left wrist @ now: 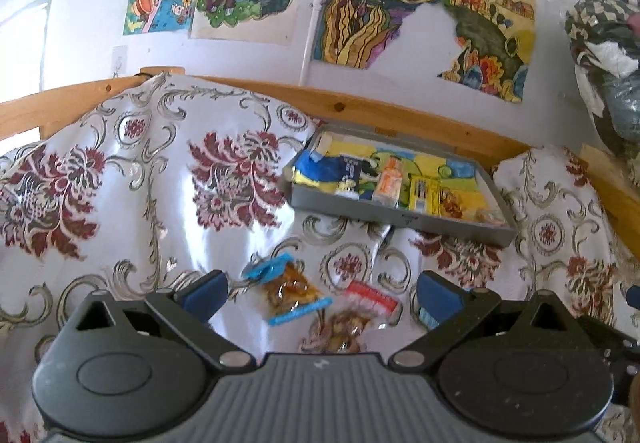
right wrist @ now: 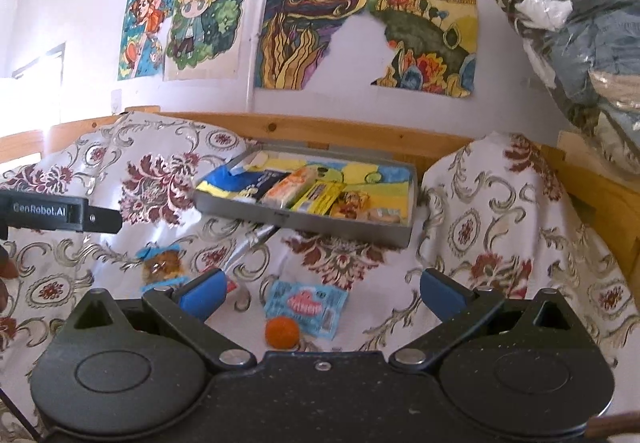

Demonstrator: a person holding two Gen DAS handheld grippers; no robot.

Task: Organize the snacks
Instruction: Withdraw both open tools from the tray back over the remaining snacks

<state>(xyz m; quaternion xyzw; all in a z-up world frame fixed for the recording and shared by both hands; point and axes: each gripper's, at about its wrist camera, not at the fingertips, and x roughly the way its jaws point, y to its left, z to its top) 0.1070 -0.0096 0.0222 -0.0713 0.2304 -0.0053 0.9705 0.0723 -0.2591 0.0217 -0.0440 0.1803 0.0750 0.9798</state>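
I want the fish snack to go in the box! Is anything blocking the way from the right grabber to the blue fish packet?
Nothing visible blocks it. The right gripper is open, and the blue fish packet lies on the flowery cloth right between its fingers. A small orange ball sits beside the packet's near edge. The grey tray lies beyond.

Loose snacks [right wrist: 305, 306] before tray [right wrist: 304, 221]

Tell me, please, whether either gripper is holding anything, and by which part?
Nothing is held: the left gripper and right gripper are both open above loose snacks.
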